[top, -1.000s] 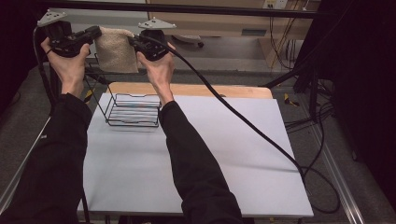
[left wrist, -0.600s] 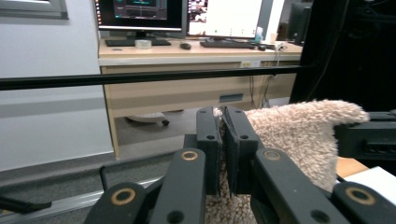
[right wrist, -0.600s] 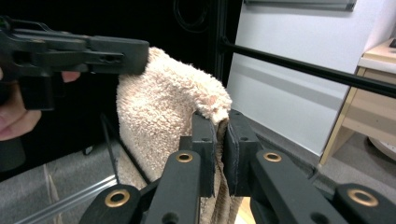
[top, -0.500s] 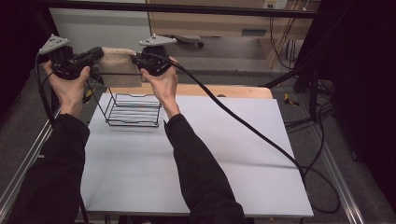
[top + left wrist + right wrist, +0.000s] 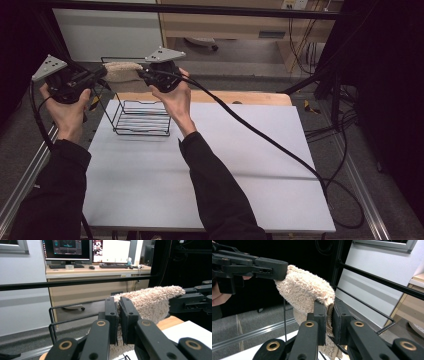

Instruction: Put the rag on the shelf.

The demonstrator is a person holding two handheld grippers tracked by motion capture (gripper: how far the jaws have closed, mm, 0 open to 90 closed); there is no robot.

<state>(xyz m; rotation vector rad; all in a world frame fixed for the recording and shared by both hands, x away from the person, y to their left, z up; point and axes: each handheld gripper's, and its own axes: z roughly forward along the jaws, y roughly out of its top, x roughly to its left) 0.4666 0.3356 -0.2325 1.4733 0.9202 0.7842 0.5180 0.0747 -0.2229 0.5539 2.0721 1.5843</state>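
Observation:
A beige terry towel [image 5: 121, 72] hangs stretched in the air between both grippers, over the back rail of a black wire rack [image 5: 141, 118]. My left gripper [image 5: 102, 75] is shut on the towel's left end; its jaws pinch the cloth [image 5: 147, 301] in the left gripper view. My right gripper [image 5: 142, 75] is shut on the right end, and its jaws clamp a folded edge of the towel [image 5: 308, 292]. Each gripper view shows the other gripper holding the far end.
The wire rack stands at the back left of the white table [image 5: 240, 165], in front of a wooden strip [image 5: 250, 97]. A black cable [image 5: 270, 145] runs from the right gripper across the table. A black frame bar [image 5: 75, 283] crosses behind.
Both hands have come down and toward me with the towel, which now hangs just above the rack's back rail.

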